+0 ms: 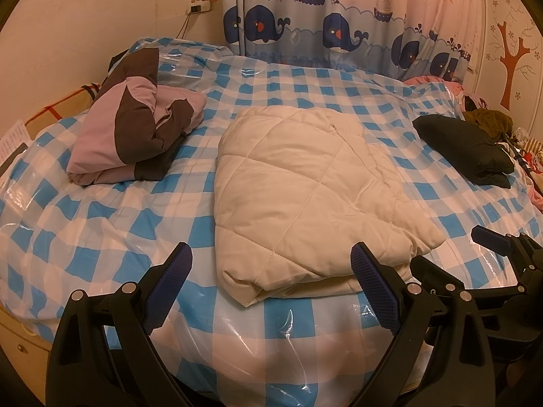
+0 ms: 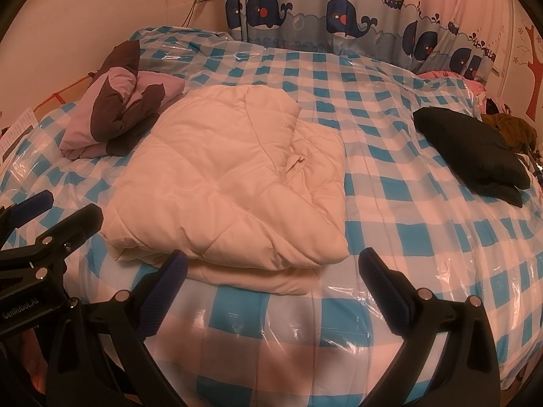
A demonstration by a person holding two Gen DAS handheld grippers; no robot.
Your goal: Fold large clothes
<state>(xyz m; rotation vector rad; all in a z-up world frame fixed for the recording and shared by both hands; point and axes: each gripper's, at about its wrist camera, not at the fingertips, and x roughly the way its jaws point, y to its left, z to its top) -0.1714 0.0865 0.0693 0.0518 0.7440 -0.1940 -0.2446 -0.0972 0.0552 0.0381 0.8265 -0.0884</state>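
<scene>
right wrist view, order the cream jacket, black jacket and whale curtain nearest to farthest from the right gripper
From the right gripper, open above the bed's near edge:
1. cream jacket: folded, just ahead and slightly left, its near hem by the fingertips.
2. black jacket: folded, farther back on the right side of the bed.
3. whale curtain: hanging behind the bed's far edge.
</scene>
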